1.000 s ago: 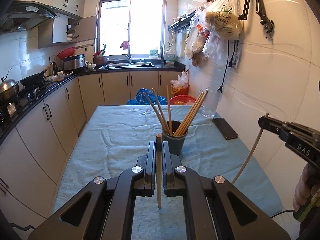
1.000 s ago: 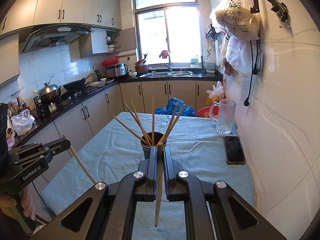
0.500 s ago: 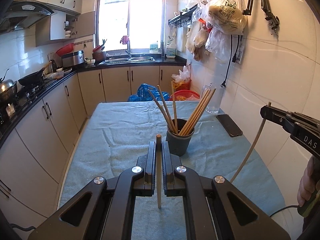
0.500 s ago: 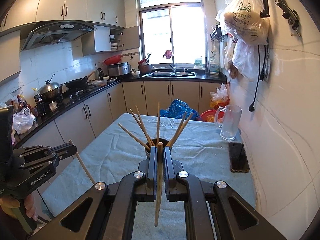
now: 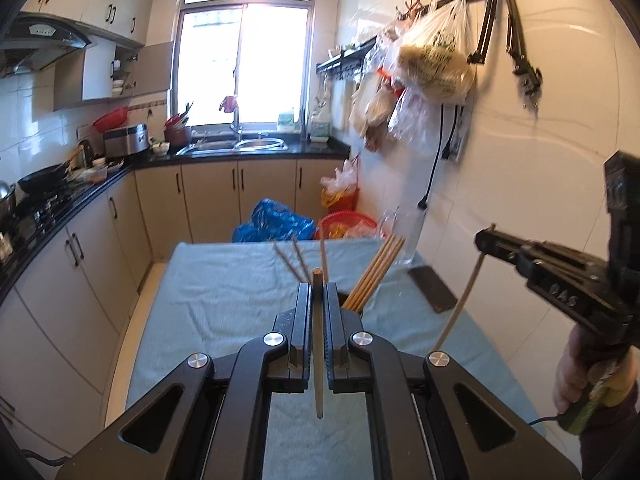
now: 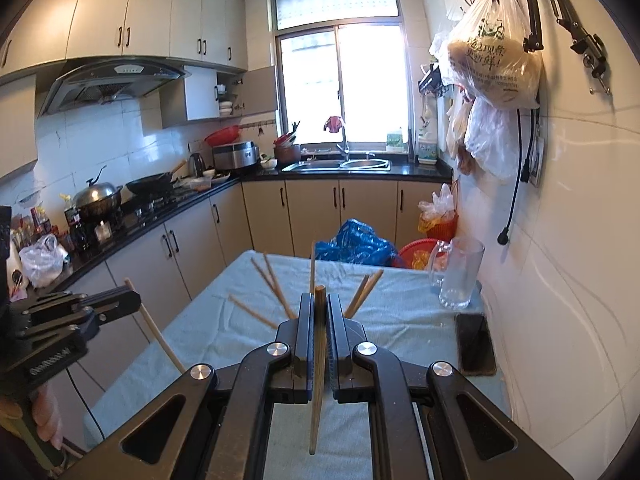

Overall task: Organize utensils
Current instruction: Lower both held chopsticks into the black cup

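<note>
Both hand-held grippers nearer cup (image 5: 352, 307); left (image 5: 317, 292), right (image 6: 319, 300) each clamp chopstick.

Legible text: "DAS" in raised letters on the body of the right gripper (image 5: 484, 242), seen from the left wrist. The plastic bag (image 6: 496, 64) hanging beside the window carries printed Chinese characters, not reliably readable.

The dark cup (image 5: 352, 307) is almost wholly hidden behind the left tongs (image 5: 317, 294), and the right tongs (image 6: 319, 304) cover it entirely in the right wrist view. The standing chopsticks (image 6: 276, 292) show motion blur. The table (image 5: 224, 300) near edge is cut off.
</note>
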`<state>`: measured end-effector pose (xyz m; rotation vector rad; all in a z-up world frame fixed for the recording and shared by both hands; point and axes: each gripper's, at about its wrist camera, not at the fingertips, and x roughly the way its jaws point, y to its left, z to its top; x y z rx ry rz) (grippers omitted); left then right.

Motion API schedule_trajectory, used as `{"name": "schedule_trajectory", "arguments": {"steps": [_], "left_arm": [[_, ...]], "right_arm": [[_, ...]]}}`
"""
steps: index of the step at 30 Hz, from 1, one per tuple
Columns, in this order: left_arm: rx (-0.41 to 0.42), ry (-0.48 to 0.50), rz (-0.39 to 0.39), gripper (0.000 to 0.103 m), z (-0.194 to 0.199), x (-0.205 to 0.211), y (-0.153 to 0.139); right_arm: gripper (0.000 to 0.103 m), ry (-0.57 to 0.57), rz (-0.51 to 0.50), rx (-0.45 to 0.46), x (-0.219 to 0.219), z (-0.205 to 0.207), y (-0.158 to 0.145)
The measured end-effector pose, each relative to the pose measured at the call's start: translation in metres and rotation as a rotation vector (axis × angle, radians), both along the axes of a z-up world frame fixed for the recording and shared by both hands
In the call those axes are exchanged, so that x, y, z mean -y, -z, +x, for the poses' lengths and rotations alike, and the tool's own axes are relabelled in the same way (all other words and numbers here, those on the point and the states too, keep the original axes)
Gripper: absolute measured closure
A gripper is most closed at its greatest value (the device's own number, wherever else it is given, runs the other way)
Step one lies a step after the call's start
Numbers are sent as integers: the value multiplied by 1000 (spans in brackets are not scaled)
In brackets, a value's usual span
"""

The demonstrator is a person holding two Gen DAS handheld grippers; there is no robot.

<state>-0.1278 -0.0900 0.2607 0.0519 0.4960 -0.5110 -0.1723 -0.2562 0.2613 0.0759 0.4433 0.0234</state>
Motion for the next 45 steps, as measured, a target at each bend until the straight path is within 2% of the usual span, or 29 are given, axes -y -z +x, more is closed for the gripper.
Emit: {"name": "schedule_trajectory", "arguments": {"steps": [8,14,21,28,32,42,45], "left_arm": [[81,9,-43,98,26,22,-47],[55,-6,-104,98,67,40,-55],[27,-20,-135,98,106,58,-40],[-9,-31,-125,98,128,70,-8],[-3,-45,-83,98,131,74,11],[1,-58,-50,98,125,73,39],[5,-57,-29,98,120,73,47]], "right_arm": [[97,20,64,42,18,38,-29],[97,34,98,69,23,71,-36],[97,51,139,104,35,102,-28],[97,53,146,63,39,123,1],[97,50,153,22,41,133,21],[97,53,190,-56,47,145,65],[97,71,181,-48,48,143,71]]}}
